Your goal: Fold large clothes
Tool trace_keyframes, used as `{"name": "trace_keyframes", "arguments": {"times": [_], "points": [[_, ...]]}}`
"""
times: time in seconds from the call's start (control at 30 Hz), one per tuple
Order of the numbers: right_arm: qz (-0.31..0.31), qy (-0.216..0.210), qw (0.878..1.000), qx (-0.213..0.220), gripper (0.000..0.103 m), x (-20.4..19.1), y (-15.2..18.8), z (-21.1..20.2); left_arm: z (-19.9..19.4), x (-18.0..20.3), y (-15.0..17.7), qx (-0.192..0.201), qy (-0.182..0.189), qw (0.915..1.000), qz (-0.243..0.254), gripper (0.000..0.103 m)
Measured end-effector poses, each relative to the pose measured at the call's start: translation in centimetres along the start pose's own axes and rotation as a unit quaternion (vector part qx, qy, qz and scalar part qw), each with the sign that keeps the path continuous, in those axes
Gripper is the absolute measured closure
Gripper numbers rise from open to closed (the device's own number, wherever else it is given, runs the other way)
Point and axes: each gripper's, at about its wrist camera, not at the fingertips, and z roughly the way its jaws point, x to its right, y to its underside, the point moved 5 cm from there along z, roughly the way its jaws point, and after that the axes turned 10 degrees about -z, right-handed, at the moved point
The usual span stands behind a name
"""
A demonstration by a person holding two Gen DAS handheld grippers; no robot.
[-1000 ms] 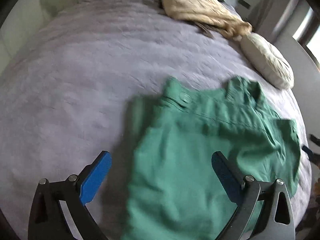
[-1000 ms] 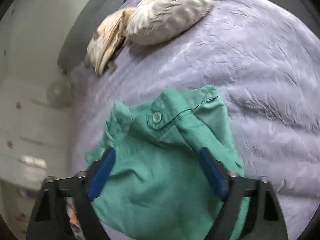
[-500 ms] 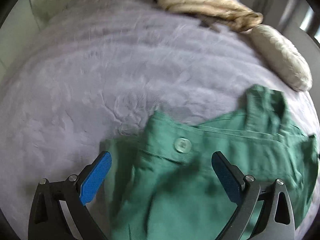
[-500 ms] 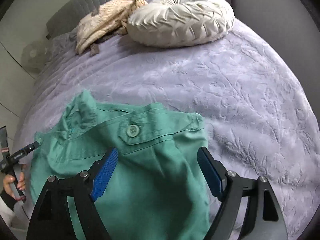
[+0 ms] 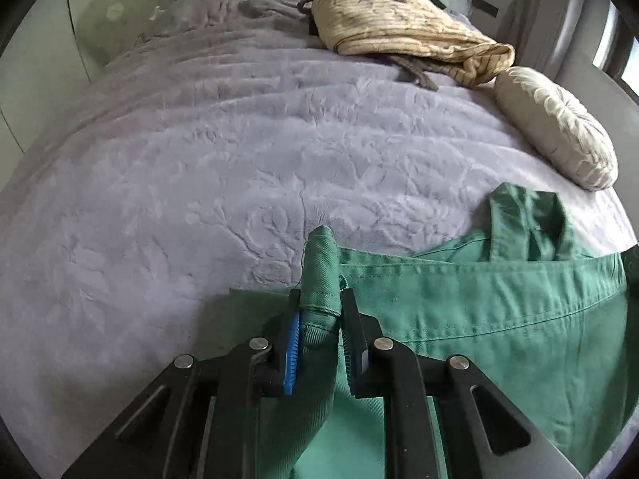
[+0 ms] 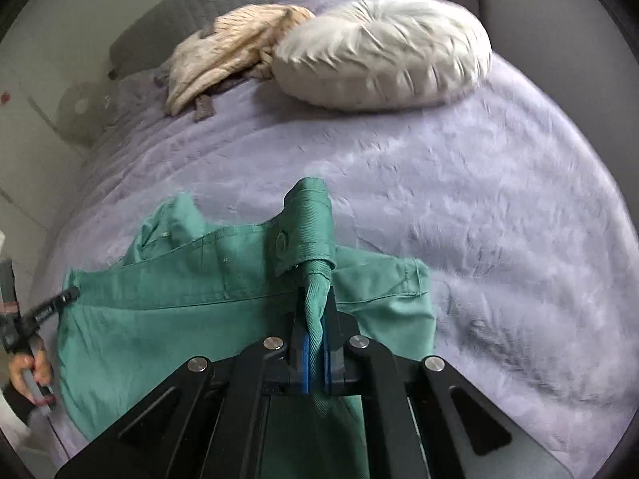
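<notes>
Both grippers, left (image 5: 319, 327) and right (image 6: 315, 343), now pinch green garment (image 5: 479, 319) waistband ends; waistband stretched sideways.

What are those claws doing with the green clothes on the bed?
A person holds two grippers and is folding green trousers on a purple bed. The left gripper is shut on one end of the waistband, and the right gripper is shut on the other end, near the button. A round pillow and a beige garment lie farther up the bed.
</notes>
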Motion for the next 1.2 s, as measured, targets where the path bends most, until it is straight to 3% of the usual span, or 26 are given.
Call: {"name": "trace_keyframes", "arguments": {"times": [0.03,0.07,0.13,0.17,0.2,0.23,0.33,0.4,0.47,0.5,0.53,0.57,0.73,0.8,0.93,1.07,1.13,1.17,1.2], "points": [[0.001,0.007,1.0,-0.013,0.098,0.3,0.4,1.5,1.3,0.0,0.4,-0.007,-0.012,0.9999,0.0,0.083],[0.0,0.015,1.0,-0.025,0.096,0.5,0.9,2.5,1.9,-0.7,0.7,-0.014,-0.019,0.9997,-0.005,0.076],[0.019,0.014,0.999,-0.049,0.094,1.2,2.0,4.6,2.4,-1.4,1.0,-0.006,-0.042,0.9989,-0.017,0.057],[0.038,0.003,0.998,-0.047,0.093,1.6,2.3,4.8,2.0,-1.8,0.8,0.003,-0.056,0.9982,-0.023,0.041],[0.049,-0.003,0.998,-0.043,0.092,1.9,2.3,4.6,1.6,-2.3,0.6,0.011,-0.067,0.9973,-0.028,0.032],[0.061,-0.005,0.997,-0.041,0.087,2.3,2.3,4.0,1.0,-3.0,0.3,0.014,-0.066,0.9972,-0.033,0.031],[0.074,0.028,0.996,-0.041,0.058,3.6,2.3,2.3,-1.0,-4.9,-0.6,0.02,-0.088,0.9951,-0.039,0.031],[0.095,0.066,0.993,-0.029,0.055,4.9,2.2,0.0,-2.5,-5.8,-0.7,0.019,-0.082,0.9955,-0.044,0.031],[0.111,0.064,0.992,-0.013,0.059,5.1,2.3,-1.8,-4.1,-6.2,-0.3,0.015,-0.065,0.9967,-0.046,0.031],[0.113,0.053,0.992,-0.008,0.065,4.8,2.5,-2.6,-4.8,-6.0,0.1,0.015,-0.057,0.9974,-0.041,0.031],[0.111,0.038,0.993,-0.007,0.08,4.1,2.7,-3.2,-5.5,-5.6,0.7,0.012,-0.048,0.9982,-0.033,0.031],[0.099,0.017,0.995,-0.011,0.083,2.9,3.2,-3.8,-6.1,-5.1,1.6,0.008,-0.038,0.9989,-0.024,0.031],[0.03,-0.04,0.997,-0.051,0.083,-3.5,6.7,-3.9,-7.8,-2.3,7.4,-0.04,0.014,0.9991,0.006,0.031],[0.019,-0.048,0.996,-0.074,0.083,-4.9,8.6,-4.0,-7.7,-2.0,9.2,-0.052,0.018,0.9984,0.014,0.031],[0.034,-0.031,0.993,-0.107,0.083,-4.5,11.8,-4.4,-6.8,-3.8,13.0,-0.09,0.001,0.996,0.002,0.032],[0.065,0.021,0.99,-0.124,0.086,-0.8,14.9,-5.4,-6.3,-7.1,15.1,-0.111,-0.02,0.9934,-0.021,0.033],[0.075,0.039,0.988,-0.128,0.09,0.9,16.1,-5.4,-5.7,-9.1,15.9,-0.134,0.005,0.988,-0.076,0.033],[0.085,0.036,0.987,-0.132,0.099,1.6,16.9,-5.1,-5.5,-9.8,16.1,-0.14,0.015,0.9852,-0.097,0.033],[0.091,0.036,0.986,-0.136,0.101,2.2,17.4,-4.7,-5.4,-10.3,16.3,-0.144,0.025,0.9828,-0.113,0.033]]}}
